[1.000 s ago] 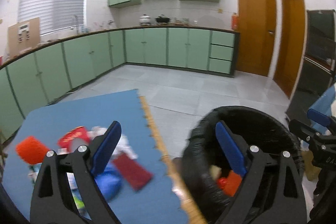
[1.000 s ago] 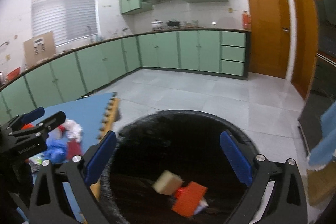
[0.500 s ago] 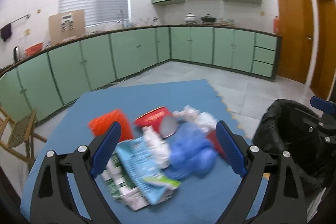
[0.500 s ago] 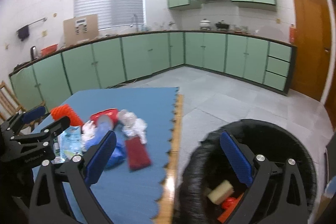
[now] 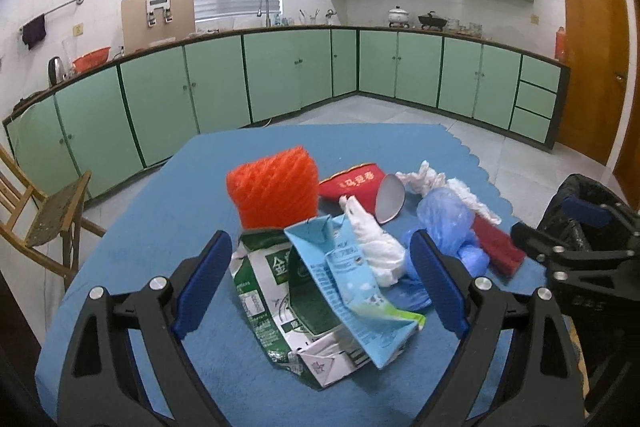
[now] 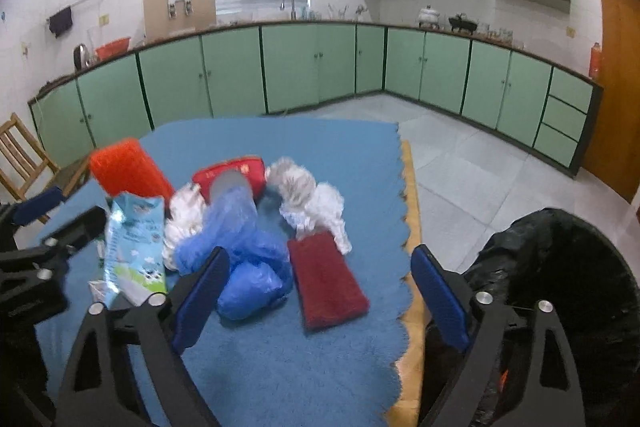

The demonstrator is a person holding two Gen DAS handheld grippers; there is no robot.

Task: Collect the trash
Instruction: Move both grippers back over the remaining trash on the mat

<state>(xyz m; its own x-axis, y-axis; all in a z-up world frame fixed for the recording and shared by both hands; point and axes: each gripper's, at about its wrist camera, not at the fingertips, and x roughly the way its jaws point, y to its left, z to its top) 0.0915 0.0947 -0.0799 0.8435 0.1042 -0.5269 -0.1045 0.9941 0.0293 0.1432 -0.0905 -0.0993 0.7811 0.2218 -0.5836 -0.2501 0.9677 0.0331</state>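
Both grippers have swung away from the black-lined trash bin (image 6: 560,267) and now face the litter heaped on the blue foam mat (image 5: 160,211), the bin left at the far right beside the mat's edge. From the left: an orange mesh sponge (image 5: 274,193), a torn green carton (image 5: 272,291) with white Chinese print, a light-blue milk carton (image 5: 348,291) across it, white tissue (image 5: 372,243), a red gold-lettered cup (image 5: 360,183), a blue plastic bag (image 6: 240,251) and a dark red pad (image 6: 326,283). The left gripper (image 5: 320,283) hangs spread over the cartons, empty — the right gripper (image 6: 320,291) likewise gapes above bag and pad.
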